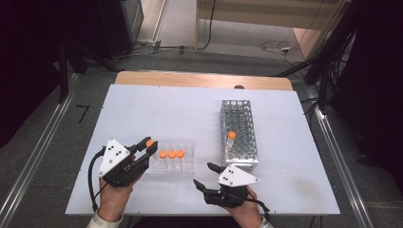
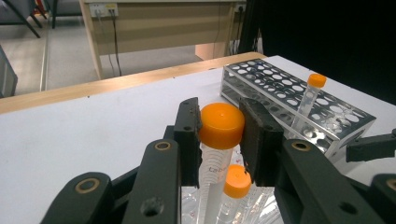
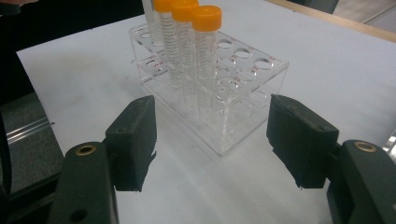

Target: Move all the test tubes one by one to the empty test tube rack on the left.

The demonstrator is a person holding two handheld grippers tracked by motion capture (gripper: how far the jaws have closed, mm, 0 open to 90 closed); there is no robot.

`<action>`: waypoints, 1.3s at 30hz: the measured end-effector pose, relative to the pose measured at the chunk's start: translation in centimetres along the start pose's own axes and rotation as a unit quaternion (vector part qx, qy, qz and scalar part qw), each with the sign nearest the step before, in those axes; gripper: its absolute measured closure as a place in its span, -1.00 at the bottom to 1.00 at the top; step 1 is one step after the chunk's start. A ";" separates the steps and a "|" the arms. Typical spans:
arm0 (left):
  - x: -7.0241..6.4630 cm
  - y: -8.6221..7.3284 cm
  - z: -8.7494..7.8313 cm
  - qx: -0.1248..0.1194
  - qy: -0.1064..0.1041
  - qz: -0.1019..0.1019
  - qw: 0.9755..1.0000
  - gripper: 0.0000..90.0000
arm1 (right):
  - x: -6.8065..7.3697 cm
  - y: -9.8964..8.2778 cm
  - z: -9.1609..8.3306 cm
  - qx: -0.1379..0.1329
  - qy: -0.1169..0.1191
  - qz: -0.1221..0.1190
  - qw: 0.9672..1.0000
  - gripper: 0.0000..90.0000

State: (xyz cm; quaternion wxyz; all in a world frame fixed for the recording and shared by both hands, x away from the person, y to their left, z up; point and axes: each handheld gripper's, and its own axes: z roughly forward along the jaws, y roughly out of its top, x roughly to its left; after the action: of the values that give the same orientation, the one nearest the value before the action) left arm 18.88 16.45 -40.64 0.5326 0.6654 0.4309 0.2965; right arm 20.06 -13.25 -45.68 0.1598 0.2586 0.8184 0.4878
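Observation:
My left gripper (image 1: 146,148) (image 2: 219,135) is shut on the orange cap of a clear tube (image 1: 150,142) (image 2: 221,125). It holds the tube upright over the left end of a clear plastic rack (image 1: 186,166) (image 3: 233,126). The tube's lower end reaches down into the rack area, and its tip is hidden. Three more orange-capped tubes (image 1: 172,154) (image 3: 207,17) stand in this rack. My right gripper (image 1: 205,175) (image 3: 212,140) is open, low over the table in front of the rack's right end, holding nothing.
A metal rack (image 1: 242,118) (image 2: 275,86) with many holes stands to the right, with one orange-capped tube (image 1: 231,135) (image 2: 316,80) near its front. A wooden strip (image 1: 199,80) runs along the white table's far edge. Cables lie on the floor beyond.

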 end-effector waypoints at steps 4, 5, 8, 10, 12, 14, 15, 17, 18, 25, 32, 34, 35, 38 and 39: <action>0.0 -0.1 0.0 0.004 0.000 0.002 1.000 0.54 | 0.0 0.0 0.0 0.000 0.000 0.000 1.000 -0.30; 0.0 -0.1 0.1 0.004 0.000 0.003 1.000 0.54 | 0.0 0.0 0.0 0.000 0.000 0.000 1.000 -0.30; 0.0 -0.2 0.1 0.006 0.000 0.004 1.000 0.54 | 0.0 0.0 0.0 0.000 0.000 -0.001 1.000 -0.30; 0.0 -0.3 0.2 0.006 0.000 0.004 1.000 0.54 | 0.0 0.0 0.0 0.000 0.001 -0.001 1.000 -0.30; 0.0 -0.4 0.2 0.007 0.001 0.006 1.000 0.54 | 0.0 0.0 0.0 0.000 0.001 -0.001 1.000 -0.30; 0.0 -0.5 0.3 0.007 0.002 0.006 1.000 0.54 | 0.0 0.0 0.0 -0.001 0.001 -0.002 1.000 -0.29; 0.0 -0.6 0.3 0.007 0.002 0.006 1.000 0.54 | 0.0 0.0 -0.1 -0.001 0.001 -0.002 1.000 -0.29; 0.0 -0.8 0.4 0.011 0.003 0.006 1.000 0.54 | 0.0 0.0 -0.1 -0.001 0.001 -0.001 1.000 -0.29; 0.1 -0.9 0.5 0.012 0.002 0.006 1.000 0.54 | 0.0 0.0 -0.1 -0.001 0.001 -0.002 1.000 -0.29; 0.1 -1.7 0.8 0.023 -0.001 0.002 1.000 0.52 | 0.0 0.0 -0.2 -0.001 0.001 0.000 1.000 -0.29; 0.2 -2.0 0.8 0.029 -0.003 -0.003 1.000 0.47 | 0.0 0.0 -0.2 -0.001 0.002 -0.001 1.000 -0.29; 0.2 -2.0 0.8 0.029 -0.004 -0.004 1.000 0.47 | 0.0 0.0 -0.2 -0.001 0.002 -0.001 1.000 -0.29; 0.3 -1.9 0.8 0.029 -0.004 -0.005 1.000 0.44 | 0.0 0.0 -0.2 -0.001 0.002 -0.001 1.000 -0.29; 0.3 -1.9 0.7 0.026 -0.006 -0.009 1.000 0.43 | -0.1 0.0 -0.1 0.000 0.003 -0.002 1.000 -0.29; 0.4 -1.9 0.7 0.026 -0.007 -0.010 1.000 0.42 | -0.1 0.0 -0.1 0.000 0.003 -0.002 1.000 -0.29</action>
State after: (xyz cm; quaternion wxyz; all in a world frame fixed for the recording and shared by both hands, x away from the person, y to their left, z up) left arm 19.14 16.57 -42.64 0.5210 0.6767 0.4416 0.2751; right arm 20.06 -13.35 -45.59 0.1587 0.2556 0.8191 0.4884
